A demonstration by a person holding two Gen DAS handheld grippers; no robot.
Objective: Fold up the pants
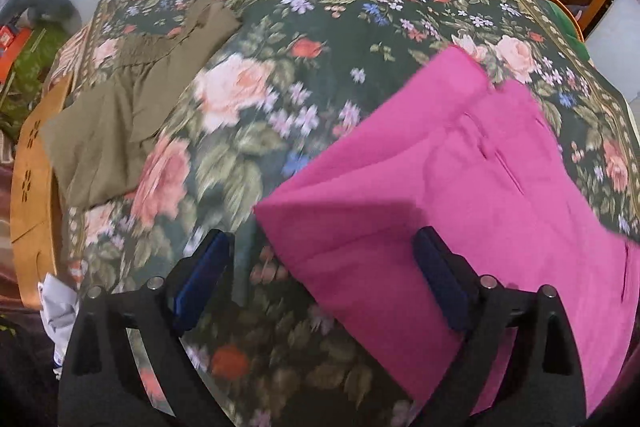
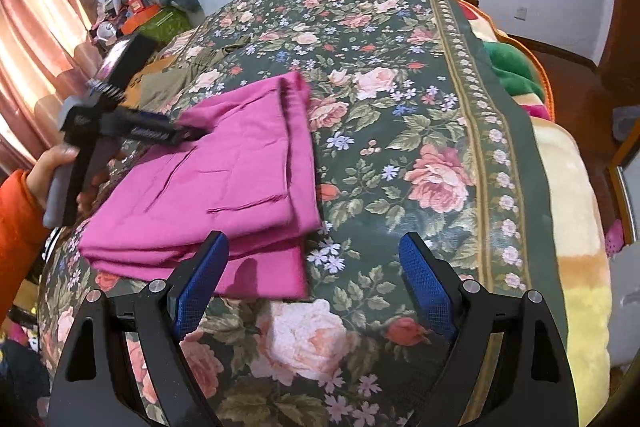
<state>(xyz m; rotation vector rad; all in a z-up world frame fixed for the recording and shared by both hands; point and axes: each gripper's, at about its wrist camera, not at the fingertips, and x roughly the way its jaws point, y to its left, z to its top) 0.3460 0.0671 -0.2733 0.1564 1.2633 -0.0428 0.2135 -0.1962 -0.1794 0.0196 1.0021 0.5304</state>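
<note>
Right claw (image 2: 312,287) gapes wide and empty over the near edge of the bed (image 2: 420,131), beside the near right corner of the folded magenta pants (image 2: 224,187). Left claw (image 1: 320,279), also spread wide with nothing gripped, straddles the stack's left edge. Pants look light, soft, floppy; layers likely to slide, so pinch all layers at a folded corner. Olive garment (image 1: 132,107) lies far left.

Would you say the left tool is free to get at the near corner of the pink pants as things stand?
Probably yes. The left tool stands open just above the folded pink pants, whose corner lies bare on the floral bedspread, and nothing sits between them.
</note>
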